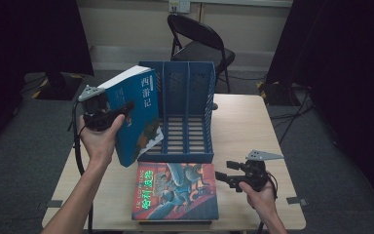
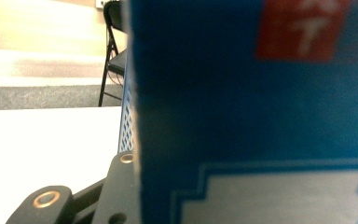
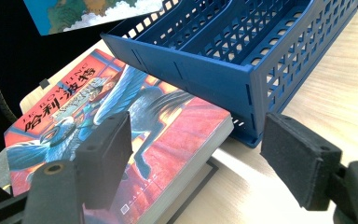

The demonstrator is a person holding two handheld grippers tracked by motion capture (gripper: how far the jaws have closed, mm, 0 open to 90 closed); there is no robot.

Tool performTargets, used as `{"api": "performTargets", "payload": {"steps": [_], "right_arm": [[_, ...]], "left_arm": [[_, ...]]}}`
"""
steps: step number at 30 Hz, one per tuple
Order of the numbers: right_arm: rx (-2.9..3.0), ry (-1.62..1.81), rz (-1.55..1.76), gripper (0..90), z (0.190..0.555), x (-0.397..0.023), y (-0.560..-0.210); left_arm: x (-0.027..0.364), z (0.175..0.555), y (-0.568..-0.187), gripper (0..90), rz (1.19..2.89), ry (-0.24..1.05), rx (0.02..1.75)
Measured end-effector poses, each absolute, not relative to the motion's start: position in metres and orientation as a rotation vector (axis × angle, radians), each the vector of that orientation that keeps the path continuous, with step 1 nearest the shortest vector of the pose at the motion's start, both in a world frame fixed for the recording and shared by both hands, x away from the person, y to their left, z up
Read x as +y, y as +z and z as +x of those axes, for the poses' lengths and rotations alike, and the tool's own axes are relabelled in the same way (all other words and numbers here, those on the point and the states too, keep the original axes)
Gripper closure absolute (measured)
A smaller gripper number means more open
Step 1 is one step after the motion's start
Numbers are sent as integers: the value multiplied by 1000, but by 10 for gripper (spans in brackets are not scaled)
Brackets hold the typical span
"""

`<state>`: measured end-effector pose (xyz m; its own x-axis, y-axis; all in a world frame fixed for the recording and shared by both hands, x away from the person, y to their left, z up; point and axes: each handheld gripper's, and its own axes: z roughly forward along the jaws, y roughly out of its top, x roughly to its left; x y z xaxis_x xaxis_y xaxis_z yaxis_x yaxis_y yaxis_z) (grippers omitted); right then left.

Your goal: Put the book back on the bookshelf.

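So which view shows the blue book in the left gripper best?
The high view: the whole blue book shows, tilted, clamped by the left gripper. The left gripper view has only a blurred cover close-up; the right gripper view catches one corner.

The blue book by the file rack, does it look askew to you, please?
Yes. The blue book leans tilted over the blue file rack's left edge, held by the left gripper, not yet standing in a slot.

The lifted book (image 1: 136,114) is blue with white lettering. The flat book (image 1: 175,191) is red with a blue-grey winged creature and green-yellow title. The slotted file rack (image 1: 187,114) is dark blue; the table (image 1: 243,126) is pale wood.
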<state>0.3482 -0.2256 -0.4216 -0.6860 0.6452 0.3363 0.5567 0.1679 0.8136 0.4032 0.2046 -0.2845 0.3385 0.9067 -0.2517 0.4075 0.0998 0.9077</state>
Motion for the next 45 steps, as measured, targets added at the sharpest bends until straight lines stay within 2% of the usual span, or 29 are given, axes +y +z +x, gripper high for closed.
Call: {"api": "performTargets", "payload": {"steps": [28,45], "right_arm": [[2349,1566,1196,233,346,-224,-423],[2351,1586,1205,233,345,-226,-424]], "left_arm": [[176,432,-292,617,1530,663,1344],[160,451,-301,617,1419,755,1394]]}}
